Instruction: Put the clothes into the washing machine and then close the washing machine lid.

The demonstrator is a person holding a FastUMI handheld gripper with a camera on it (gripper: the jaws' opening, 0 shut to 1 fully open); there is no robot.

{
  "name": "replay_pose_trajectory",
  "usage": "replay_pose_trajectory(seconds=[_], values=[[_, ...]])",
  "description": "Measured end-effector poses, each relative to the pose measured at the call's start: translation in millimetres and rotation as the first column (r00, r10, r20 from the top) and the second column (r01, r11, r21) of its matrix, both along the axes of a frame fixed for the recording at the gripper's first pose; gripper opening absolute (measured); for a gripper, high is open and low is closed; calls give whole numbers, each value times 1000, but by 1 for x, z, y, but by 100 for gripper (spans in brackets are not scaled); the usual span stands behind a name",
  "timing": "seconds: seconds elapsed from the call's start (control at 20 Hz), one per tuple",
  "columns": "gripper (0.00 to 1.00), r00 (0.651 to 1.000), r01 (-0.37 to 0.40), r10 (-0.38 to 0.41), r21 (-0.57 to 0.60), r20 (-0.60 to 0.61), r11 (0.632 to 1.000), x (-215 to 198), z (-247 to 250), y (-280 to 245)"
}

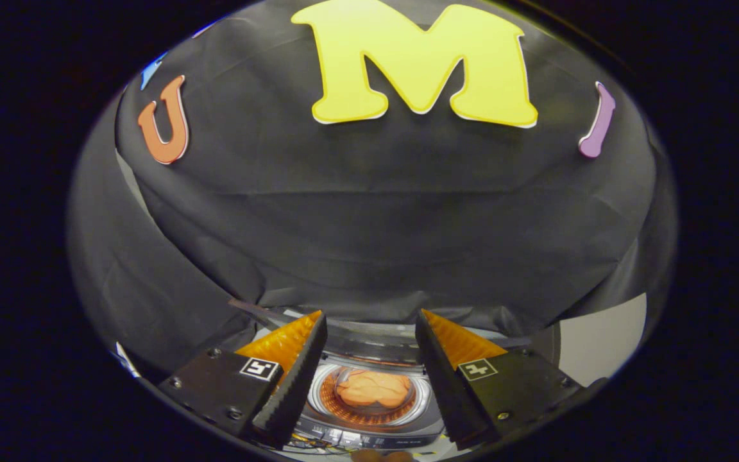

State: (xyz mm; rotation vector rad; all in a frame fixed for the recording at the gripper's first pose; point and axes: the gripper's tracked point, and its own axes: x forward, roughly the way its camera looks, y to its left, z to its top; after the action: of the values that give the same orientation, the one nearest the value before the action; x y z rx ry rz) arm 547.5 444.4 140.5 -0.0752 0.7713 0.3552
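We hold the tongs (369,359) apart and empty above the washer (369,427); clothes (374,388) sit inside it. The lid (369,343), raised behind it, could slip off our push.

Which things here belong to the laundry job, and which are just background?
Part of the job:
- washing machine, top open
- orange clothes lying in its drum
- lid, raised behind the opening
- gripper, jaws apart and empty, above the machine

Just there:
- black cloth wall
- pale panel beside the machine
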Motion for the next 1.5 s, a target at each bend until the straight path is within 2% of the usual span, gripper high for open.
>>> replay_pose_trajectory(seconds=[0.3, 0.65, 1.0, 1.5], values=[[87, 999, -1, 0, -7, -40, 1000, 34, -33, 14], [87, 996, 21, -21, 10, -85, 1000, 44, -67, 23], [87, 997, 6, -4, 39, -71, 999, 40, -70, 25], [88, 999, 39, -39, 53, -5, 998, 18, -68, 19]])
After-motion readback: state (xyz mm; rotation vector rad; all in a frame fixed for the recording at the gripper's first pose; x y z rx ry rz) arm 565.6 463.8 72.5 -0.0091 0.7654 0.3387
